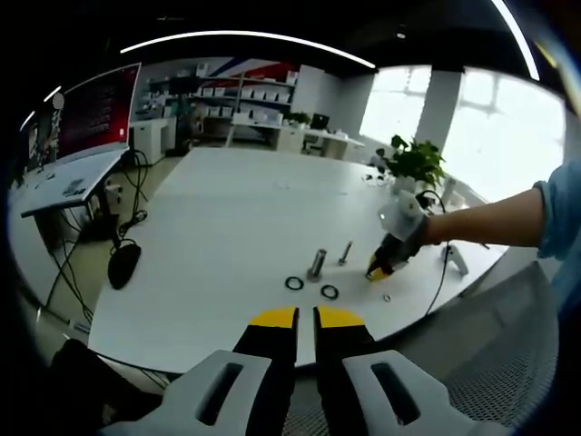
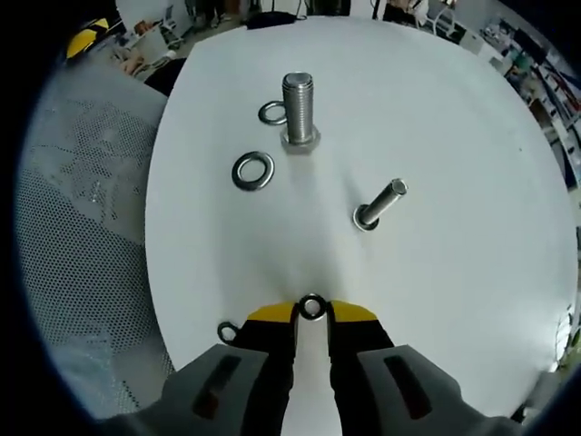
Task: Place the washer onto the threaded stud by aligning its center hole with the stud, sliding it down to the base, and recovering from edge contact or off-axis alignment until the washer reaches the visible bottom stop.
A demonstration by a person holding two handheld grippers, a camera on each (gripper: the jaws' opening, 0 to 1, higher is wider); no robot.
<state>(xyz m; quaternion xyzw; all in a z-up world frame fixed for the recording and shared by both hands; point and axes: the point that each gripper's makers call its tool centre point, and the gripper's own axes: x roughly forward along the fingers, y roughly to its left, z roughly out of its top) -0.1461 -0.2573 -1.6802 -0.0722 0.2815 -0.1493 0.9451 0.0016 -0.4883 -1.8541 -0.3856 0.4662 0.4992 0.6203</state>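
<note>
A large threaded stud (image 2: pixel 298 107) stands upright on its hex base on the white table (image 2: pixel 436 109). A thinner stud (image 2: pixel 379 204) stands to its right. My right gripper (image 2: pixel 311 312) is shut on a small washer (image 2: pixel 312 307), pinched between its yellow tips low over the table, short of both studs. In the left gripper view, the right gripper (image 1: pixel 377 270) sits just right of the thin stud (image 1: pixel 346 252) and the large stud (image 1: pixel 317 263). My left gripper (image 1: pixel 306 318) hangs back off the table's near edge, shut with nothing in it.
Two larger washers (image 2: pixel 253 171) (image 2: pixel 270 113) lie left of the large stud. Another small washer (image 2: pixel 228 331) lies beside my right gripper's left jaw. A mesh chair (image 2: pixel 82 227) stands at the table edge. A potted plant (image 1: pixel 416 163) and a cable (image 1: pixel 442 272) sit farther along the table.
</note>
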